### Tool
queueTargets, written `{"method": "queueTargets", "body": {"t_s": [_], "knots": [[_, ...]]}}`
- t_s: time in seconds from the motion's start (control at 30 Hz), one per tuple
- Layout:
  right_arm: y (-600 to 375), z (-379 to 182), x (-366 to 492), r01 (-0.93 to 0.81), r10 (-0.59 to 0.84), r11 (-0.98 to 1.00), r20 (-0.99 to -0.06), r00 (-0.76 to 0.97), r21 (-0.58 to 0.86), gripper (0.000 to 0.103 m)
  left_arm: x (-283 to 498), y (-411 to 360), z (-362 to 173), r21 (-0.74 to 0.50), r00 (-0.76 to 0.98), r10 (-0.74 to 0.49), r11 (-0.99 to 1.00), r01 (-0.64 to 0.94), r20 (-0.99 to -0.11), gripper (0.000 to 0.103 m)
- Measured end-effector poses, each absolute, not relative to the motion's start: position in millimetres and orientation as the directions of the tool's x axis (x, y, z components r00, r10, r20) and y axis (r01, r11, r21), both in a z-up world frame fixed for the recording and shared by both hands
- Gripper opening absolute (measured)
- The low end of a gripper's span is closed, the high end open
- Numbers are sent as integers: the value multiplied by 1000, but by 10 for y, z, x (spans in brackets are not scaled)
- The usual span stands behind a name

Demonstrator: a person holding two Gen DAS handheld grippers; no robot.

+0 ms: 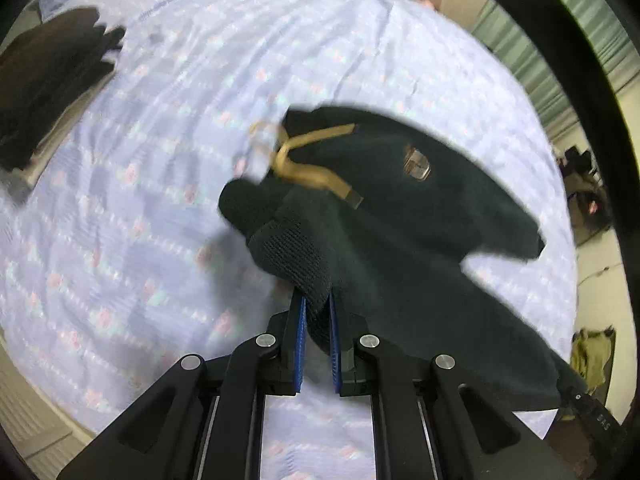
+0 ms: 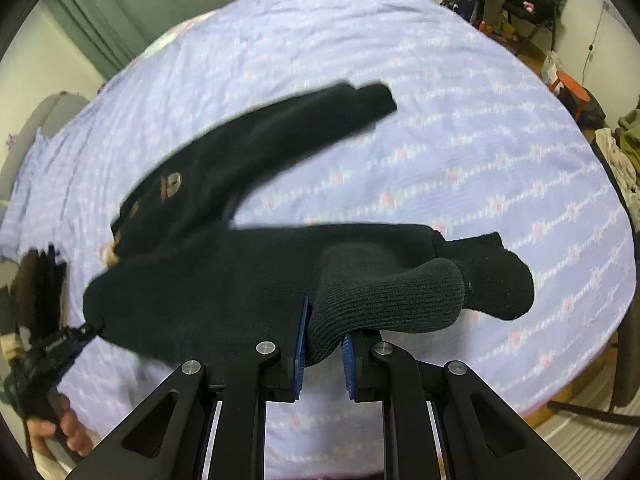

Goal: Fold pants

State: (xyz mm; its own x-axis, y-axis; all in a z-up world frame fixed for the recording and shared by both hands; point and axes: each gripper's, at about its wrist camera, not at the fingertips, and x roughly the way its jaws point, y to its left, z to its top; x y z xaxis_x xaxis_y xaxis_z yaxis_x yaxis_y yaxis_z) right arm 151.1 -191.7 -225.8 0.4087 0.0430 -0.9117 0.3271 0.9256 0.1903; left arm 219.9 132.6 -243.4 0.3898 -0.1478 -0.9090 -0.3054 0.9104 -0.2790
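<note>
Pants, dark knit, hang over the bed, clenched by the left gripper and right gripper. Only the left view shows the tan drawstring and a dark pile far left; the right shows both cuffs and a chair.

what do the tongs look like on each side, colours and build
Both match: the left tongs and right tongs have matte black angular linkage arms with triangular cut-outs, round silver pivot pins, and ribbed blue pads on the fingers. In the right view, the left tool's black body carries small white lettering, too blurred to read.
</note>
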Motion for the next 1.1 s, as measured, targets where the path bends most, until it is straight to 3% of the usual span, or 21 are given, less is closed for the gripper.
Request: {"method": "queueTargets", "body": {"t_s": [0.33,0.63,0.7,0.77,0.83,0.87,0.93,1.1], "knots": [[-2229,-1981,2524,437,-12,851,-822,569,290,15,3379,1287,-2262,-295,514,-118,915,-276,-849,11],[-2290,-2355,3641,443,-48,871,-863,504,210,17,4203,1282,-2760,-234,379,-107,922,-307,-919,15],[-2308,-2404,3720,443,-60,875,-865,499,196,28,4312,1222,-2800,-211,346,-102,933,-293,-933,27],[-2306,-2354,3727,441,-97,883,-858,505,160,48,4323,1143,-2707,-211,368,-105,942,-261,-924,70],[-2290,-2204,3648,444,-150,887,-833,533,124,73,4239,1107,-2413,-204,448,-89,955,-214,-890,75],[-2291,-2115,3599,444,-174,888,-812,557,115,76,4189,1089,-2281,-183,481,-73,965,-187,-874,86],[-2277,-1930,3432,424,-189,898,-770,609,114,78,4074,1027,-2015,-136,564,-62,987,-90,-824,94],[-2263,-1826,3046,344,-140,931,-748,649,124,82,4150,606,-1994,9,546,-179,946,324,-818,94]]}}
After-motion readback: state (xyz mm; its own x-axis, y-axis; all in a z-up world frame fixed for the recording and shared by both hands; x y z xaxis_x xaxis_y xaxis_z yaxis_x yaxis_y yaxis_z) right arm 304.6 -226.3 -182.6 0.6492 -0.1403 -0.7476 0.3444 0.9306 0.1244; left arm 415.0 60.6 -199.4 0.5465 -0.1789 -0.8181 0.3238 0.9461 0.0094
